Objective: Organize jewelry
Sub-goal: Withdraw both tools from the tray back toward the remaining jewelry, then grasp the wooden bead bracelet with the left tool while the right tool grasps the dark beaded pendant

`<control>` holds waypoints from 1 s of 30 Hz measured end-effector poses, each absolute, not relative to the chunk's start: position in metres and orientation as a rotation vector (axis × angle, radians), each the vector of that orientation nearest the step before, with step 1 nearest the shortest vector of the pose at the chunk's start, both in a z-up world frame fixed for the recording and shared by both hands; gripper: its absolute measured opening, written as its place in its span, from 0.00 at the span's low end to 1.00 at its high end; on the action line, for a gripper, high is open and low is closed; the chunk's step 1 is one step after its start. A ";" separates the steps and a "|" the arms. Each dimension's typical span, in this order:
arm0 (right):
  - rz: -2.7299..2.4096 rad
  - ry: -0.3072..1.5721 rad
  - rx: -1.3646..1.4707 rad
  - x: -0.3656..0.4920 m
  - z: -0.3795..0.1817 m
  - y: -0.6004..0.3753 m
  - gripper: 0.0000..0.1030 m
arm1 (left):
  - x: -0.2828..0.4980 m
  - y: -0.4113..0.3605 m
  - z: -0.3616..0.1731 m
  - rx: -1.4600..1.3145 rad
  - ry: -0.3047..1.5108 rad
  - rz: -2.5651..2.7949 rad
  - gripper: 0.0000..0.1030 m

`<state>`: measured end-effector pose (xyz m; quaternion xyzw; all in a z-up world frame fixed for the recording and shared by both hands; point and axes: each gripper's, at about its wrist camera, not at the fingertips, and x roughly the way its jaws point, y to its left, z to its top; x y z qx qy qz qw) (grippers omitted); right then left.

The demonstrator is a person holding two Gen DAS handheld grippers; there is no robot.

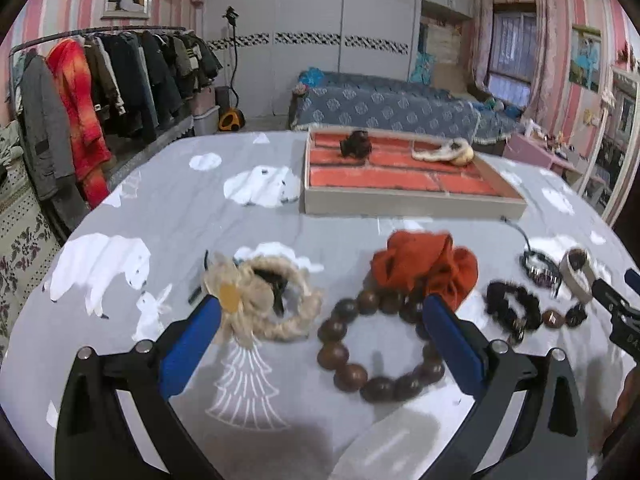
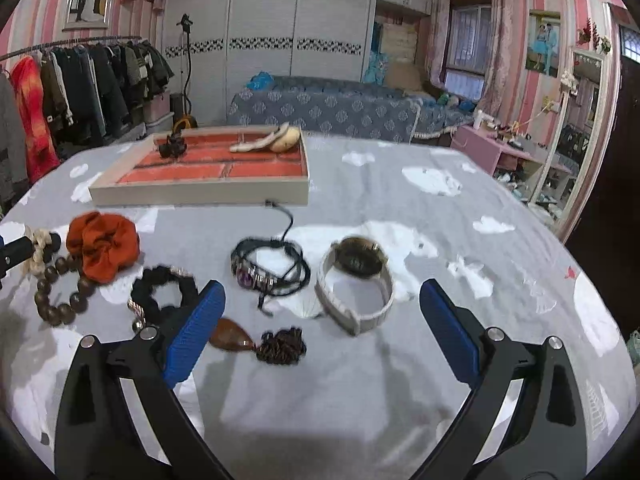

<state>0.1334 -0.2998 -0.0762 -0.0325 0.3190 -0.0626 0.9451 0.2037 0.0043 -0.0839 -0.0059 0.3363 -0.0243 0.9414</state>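
Left gripper [image 1: 322, 312] spread wide, holding nothing, low over grey printed bedsheet [image 1: 168, 200]. Between its blue fingers [image 1: 192, 344]: wooden bead bracelet [image 1: 380, 348], flat on sheet. Orange scrunchie [image 1: 428, 268] just behind, touching beads. Cream braided hair tie [image 1: 264, 300] with flower at left fingertip.

Right gripper [image 2: 322, 308] also wide apart, empty. Ahead of it: black cord bracelet [image 2: 272, 268], white-strap watch [image 2: 356, 280], brown pendant [image 2: 232, 334] on bunched cord beside left pad. Black scrunchie [image 2: 164, 292] just left of that.

Red-lined tray [image 2: 200, 194] at far side of sheet, well apart from loose pieces. Inside, back row: dark hair clip [image 2: 173, 146] and cream hair piece [image 2: 268, 142].
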 end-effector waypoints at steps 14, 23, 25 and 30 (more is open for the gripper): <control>-0.122 0.751 -0.063 0.146 -0.094 -0.302 0.75 | 0.214 -0.004 -0.109 0.044 0.788 -0.056 0.96; -0.103 0.826 -0.061 0.156 -0.105 -0.301 0.62 | 0.223 -0.002 -0.119 0.030 0.853 -0.066 0.95; -0.112 0.829 -0.071 0.156 -0.105 -0.300 0.60 | 0.224 -0.002 -0.119 0.032 0.857 -0.065 0.95; -0.128 0.822 -0.076 0.153 -0.105 -0.300 0.52 | 0.225 -0.004 -0.119 0.041 0.858 -0.070 0.89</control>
